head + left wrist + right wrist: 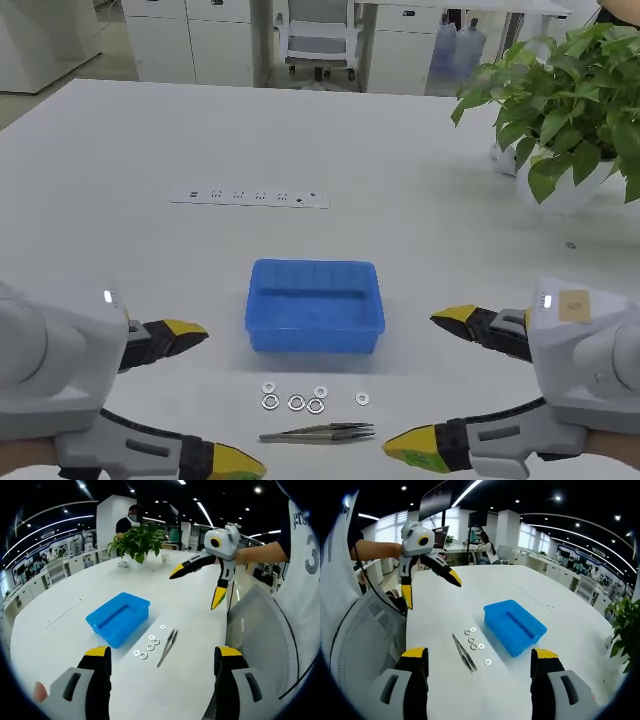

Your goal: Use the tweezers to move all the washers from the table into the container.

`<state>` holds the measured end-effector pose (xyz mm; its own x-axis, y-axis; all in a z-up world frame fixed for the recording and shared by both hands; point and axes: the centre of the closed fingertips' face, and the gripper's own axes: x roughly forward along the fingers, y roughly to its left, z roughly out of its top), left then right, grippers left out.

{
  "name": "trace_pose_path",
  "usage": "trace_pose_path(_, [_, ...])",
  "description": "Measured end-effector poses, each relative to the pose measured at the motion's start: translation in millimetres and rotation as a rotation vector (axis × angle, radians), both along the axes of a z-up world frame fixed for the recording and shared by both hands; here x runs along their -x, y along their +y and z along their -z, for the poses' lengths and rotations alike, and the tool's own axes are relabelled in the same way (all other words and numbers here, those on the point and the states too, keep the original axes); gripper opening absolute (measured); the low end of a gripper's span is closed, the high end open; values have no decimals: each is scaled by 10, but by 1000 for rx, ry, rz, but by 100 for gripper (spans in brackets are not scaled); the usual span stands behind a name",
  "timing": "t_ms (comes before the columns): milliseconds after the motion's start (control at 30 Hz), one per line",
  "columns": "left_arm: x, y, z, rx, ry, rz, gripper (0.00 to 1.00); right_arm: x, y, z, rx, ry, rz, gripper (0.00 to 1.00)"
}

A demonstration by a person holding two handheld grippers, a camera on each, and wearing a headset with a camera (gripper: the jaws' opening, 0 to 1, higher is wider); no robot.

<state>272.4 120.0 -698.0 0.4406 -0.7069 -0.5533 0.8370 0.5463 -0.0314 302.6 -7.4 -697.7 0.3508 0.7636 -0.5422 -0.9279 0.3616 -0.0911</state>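
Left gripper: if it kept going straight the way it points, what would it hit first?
Probably the bare table, just beyond the washers and beside the blue container; depth is hard to judge.

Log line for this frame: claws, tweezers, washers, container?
left claw open, empty | right claw open, empty | tweezers on table, ungrasped | washers beside tweezers | blue container empty

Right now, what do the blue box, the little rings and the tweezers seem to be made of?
Box: likely plastic. It is a uniform bright blue, with smooth moulded walls, rounded corners and a slight sheen.
Washers: probably metal. They are small silvery rings with pale glints.
Tweezers: probably steel. The blades are thin and grey-silver with a dull shine.
Looks alone cannot confirm any of these.
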Motion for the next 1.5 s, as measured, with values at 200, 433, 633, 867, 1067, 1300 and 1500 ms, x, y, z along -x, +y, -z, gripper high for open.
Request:
trace_pose_path(200, [-2, 8, 4, -3, 2, -2, 90, -10, -11, -6, -1, -2, 5, 84])
trace_pose_path(433, [4, 16, 9, -3, 6, -4, 90, -3, -14, 2, 2, 0, 6, 84])
trace_pose_path(633, [24, 4, 35, -3, 14, 2, 90, 2, -27, 20, 7, 6, 6, 83])
trace_pose_path(867, [54, -7, 81, -8, 26, 10, 90, -29, -44, 6, 0, -1, 15, 80])
trace_pose_path(1067, [27, 13, 62, -2, 24, -1, 90, -17, -41, 20, 4, 6, 9, 80])
trace_pose_path(1300, [14, 28, 58, -4, 21, -5, 90, -16, -34, 36, 8, 10, 6, 80])
trace_pose_path(1500, [0, 21, 43, 5, 17, -7, 90, -48, -38, 23, 5, 0, 13, 80])
